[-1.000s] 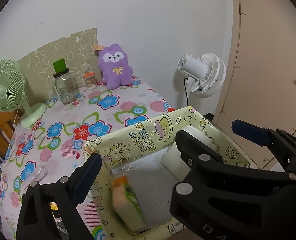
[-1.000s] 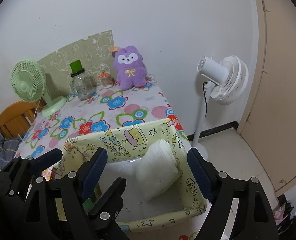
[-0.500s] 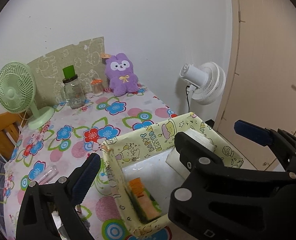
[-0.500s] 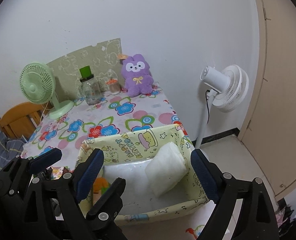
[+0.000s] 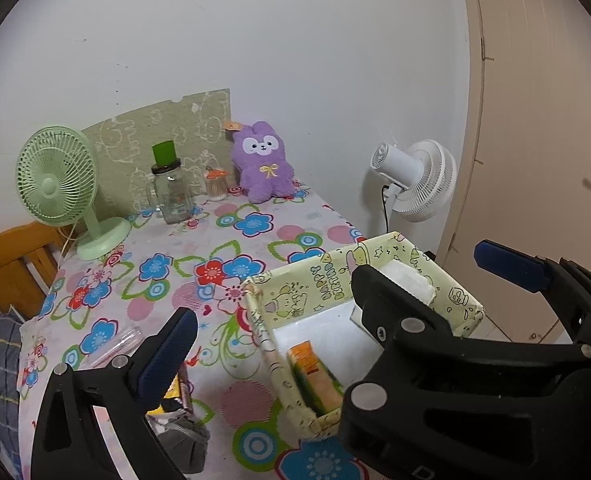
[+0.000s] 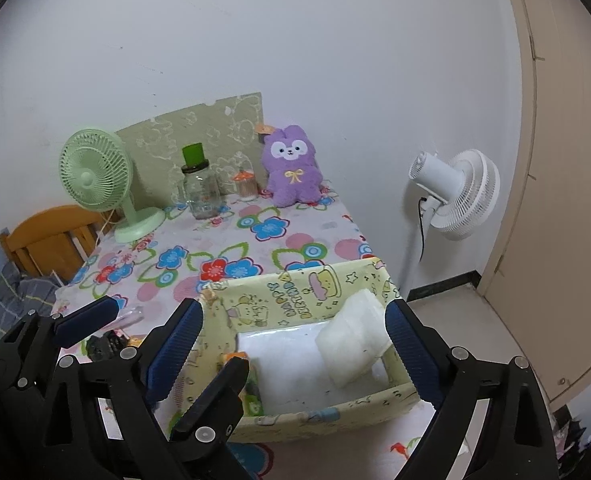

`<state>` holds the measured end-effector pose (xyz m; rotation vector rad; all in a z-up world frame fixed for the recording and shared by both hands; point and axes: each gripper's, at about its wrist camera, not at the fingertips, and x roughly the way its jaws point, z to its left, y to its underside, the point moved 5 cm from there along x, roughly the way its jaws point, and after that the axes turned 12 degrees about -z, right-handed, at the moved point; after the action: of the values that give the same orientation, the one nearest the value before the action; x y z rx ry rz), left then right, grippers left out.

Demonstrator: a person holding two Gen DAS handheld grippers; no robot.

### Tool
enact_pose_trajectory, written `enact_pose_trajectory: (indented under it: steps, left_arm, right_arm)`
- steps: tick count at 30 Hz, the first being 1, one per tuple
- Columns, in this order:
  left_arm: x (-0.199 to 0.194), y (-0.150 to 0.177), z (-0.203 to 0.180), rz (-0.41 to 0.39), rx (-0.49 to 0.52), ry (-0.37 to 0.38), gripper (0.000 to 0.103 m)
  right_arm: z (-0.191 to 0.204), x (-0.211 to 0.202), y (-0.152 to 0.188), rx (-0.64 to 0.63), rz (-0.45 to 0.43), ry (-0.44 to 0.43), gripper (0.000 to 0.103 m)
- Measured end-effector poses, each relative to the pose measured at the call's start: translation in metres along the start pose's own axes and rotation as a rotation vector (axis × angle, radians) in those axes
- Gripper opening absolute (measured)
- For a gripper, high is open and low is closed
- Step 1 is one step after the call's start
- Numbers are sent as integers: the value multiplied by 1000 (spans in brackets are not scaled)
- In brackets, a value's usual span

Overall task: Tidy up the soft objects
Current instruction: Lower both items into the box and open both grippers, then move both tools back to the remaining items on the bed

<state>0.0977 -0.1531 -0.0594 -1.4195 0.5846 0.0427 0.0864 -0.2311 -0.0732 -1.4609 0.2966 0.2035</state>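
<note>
A yellow cartoon-print box sits at the table's near right corner. Inside it, a white soft pack leans on the right wall. An orange-and-green packet lies along the left wall. A purple plush rabbit sits upright at the back against the wall. My left gripper and right gripper hover side by side before the box. Their fingers interleave. Both sets of jaws are opening, with nothing held; only the box shows beyond the gaps.
At the back stand a green desk fan, a glass jar with a green lid and a small orange-topped jar. A white floor fan and a door are on the right. A wooden chair is on the left. Dark clutter lies near.
Both grippers have drawn back and upward from the box, so more of the table shows. The orange-and-green packet, blurred inside the box before, now rests still. Both jaws stand wider.
</note>
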Motion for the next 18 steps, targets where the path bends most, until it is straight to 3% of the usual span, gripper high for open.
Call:
enact_pose_trajectory:
  steps: [18]
  left_arm:
    - [-37,15,38,-31,-26,-35,103]
  right_arm:
    - [51,-22,9,-31,-19,-37,95]
